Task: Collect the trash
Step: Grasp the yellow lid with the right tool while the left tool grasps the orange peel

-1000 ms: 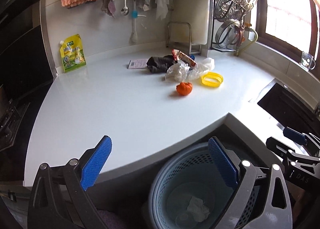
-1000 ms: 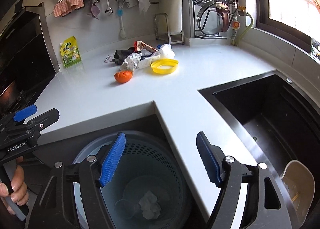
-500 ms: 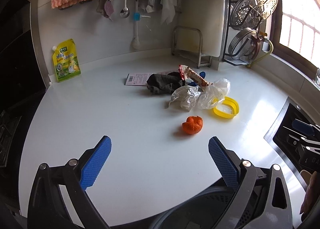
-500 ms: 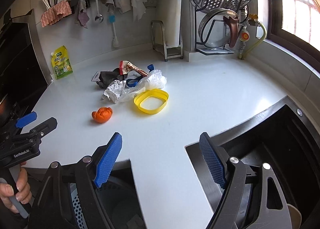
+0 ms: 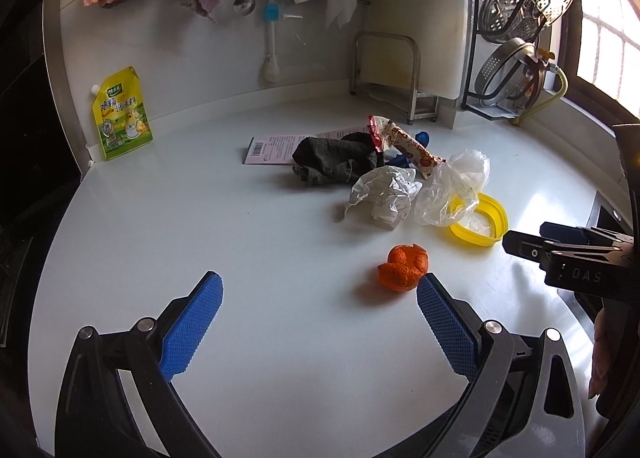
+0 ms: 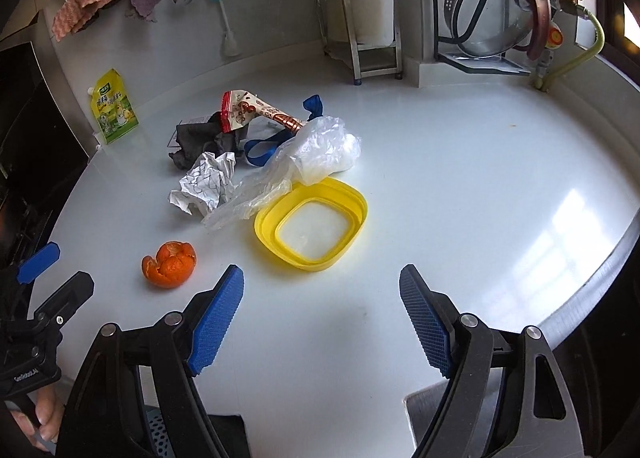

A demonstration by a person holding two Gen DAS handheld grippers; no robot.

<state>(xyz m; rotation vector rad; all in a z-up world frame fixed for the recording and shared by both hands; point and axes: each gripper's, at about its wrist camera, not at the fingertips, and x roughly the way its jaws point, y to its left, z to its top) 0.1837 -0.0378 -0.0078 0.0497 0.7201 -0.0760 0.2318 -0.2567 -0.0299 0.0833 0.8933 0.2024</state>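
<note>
Orange peel (image 5: 403, 267) lies nearest me on the white counter (image 5: 240, 242), apart from the rest of the trash, just ahead of the inner pad of my left gripper (image 5: 318, 316) and to the left of my right gripper (image 6: 320, 314). Both sets of jaws stand wide open and hold nothing. I judge the peel the sensible first pick: it sits alone, so I can close on it without dragging anything else along. To do it well I would centre the left jaws so the peel sits between the pads rather than beside one, come down until the tips nearly touch the counter, and squeeze gently, since the curled skin looks soft and will fold. Behind it lies the yellow lid (image 6: 312, 227), flat and open side up, with a clear bag (image 6: 296, 165) draped over its far edge; my right jaws face that lid, and a rim grip looks better than a flat one. Left of the bag lies crumpled paper (image 6: 206, 187), then a dark cloth (image 5: 332, 161), a snack wrapper (image 6: 256, 111) and a blue strap (image 6: 276, 139), all touching in one heap. A card (image 5: 272, 147) lies under the cloth.
</note>
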